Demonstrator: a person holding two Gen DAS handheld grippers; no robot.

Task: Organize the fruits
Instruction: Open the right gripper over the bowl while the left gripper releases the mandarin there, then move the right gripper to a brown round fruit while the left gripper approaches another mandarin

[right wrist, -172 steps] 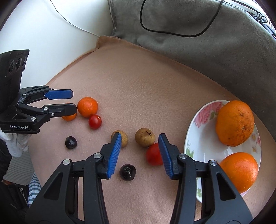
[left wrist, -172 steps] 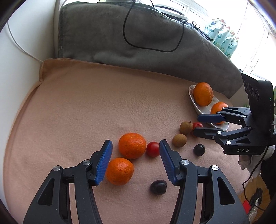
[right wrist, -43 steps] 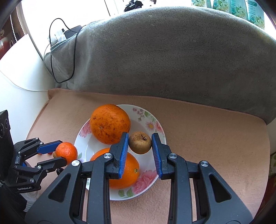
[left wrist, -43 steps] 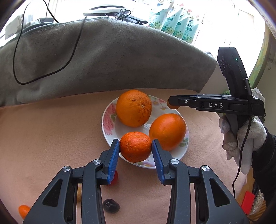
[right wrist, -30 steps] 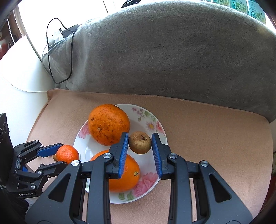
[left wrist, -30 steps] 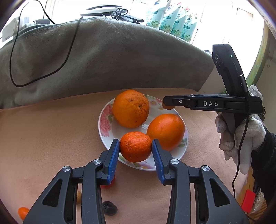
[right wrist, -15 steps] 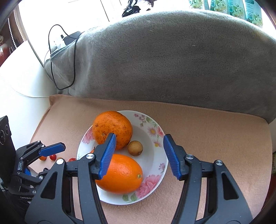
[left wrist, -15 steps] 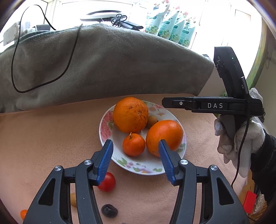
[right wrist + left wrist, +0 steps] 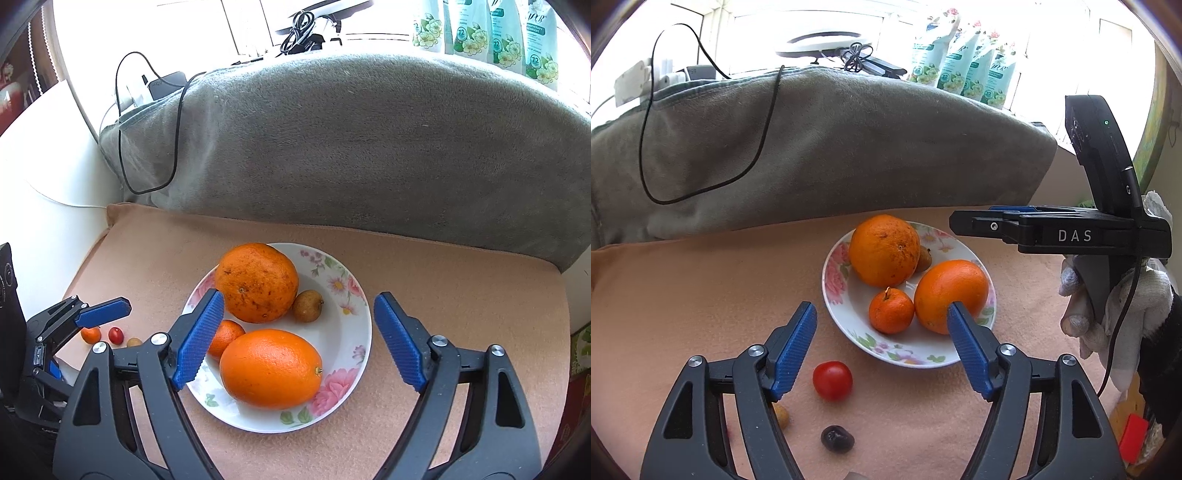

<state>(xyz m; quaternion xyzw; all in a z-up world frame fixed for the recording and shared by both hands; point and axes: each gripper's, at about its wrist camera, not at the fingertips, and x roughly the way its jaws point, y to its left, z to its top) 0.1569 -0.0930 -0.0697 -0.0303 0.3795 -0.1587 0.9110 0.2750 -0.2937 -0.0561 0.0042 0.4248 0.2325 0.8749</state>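
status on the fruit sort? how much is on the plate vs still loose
Done: the floral plate holds two big oranges, a small mandarin and a brown longan-like fruit. In hand: nothing; the left tool and right tool are both opening with no fruit gripped. Left: on the blanket, a red tomato, a dark fruit, a brown one and a small orange one.
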